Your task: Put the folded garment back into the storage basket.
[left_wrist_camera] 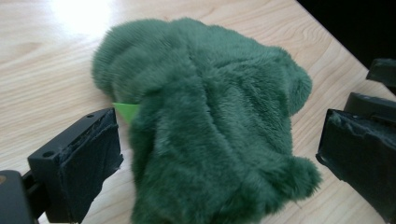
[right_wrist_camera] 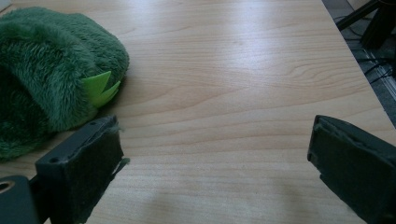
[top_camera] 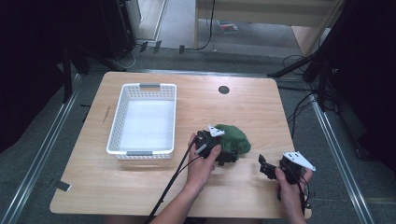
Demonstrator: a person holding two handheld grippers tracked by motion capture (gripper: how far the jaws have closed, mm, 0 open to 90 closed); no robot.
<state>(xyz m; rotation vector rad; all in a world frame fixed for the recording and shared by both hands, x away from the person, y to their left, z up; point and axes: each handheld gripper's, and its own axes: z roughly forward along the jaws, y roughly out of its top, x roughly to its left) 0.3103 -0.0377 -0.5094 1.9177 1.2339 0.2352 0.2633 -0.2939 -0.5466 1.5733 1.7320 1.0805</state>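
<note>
- Two tools in play over a wooden worktop (top_camera: 140,186); a white basket (top_camera: 122,100) sits on the left half, nothing visible in it.
- Green plush toy (top_camera: 235,138) lies on the worktop right of centre, well apart from the basket.
- Left tool (top_camera: 219,150): at the toy's near-left edge. In the left gripper view its jaws stand apart, one on each side of the plush toy (left_wrist_camera: 205,121), not yet pressed into the fur.
- Right tool (top_camera: 264,166): held near the front right of the worktop, near the toy but clear of it, jaws apart on nothing.
- Judged step: approach done, grasp about to be made. Next move calls for closing the left tool on a thick fold of fur, then lifting and carrying left, presumably to the basket.
- Risk, judged: soft pile may slip from a shallow pinch; bite deep.
- View differences: high view gives the basket and the layout; left gripper view gives the jaw placement round the toy; right gripper view shows a bright green felt spike (right_wrist_camera: 99,87) on the toy's edge and bare wood ahead.
</note>
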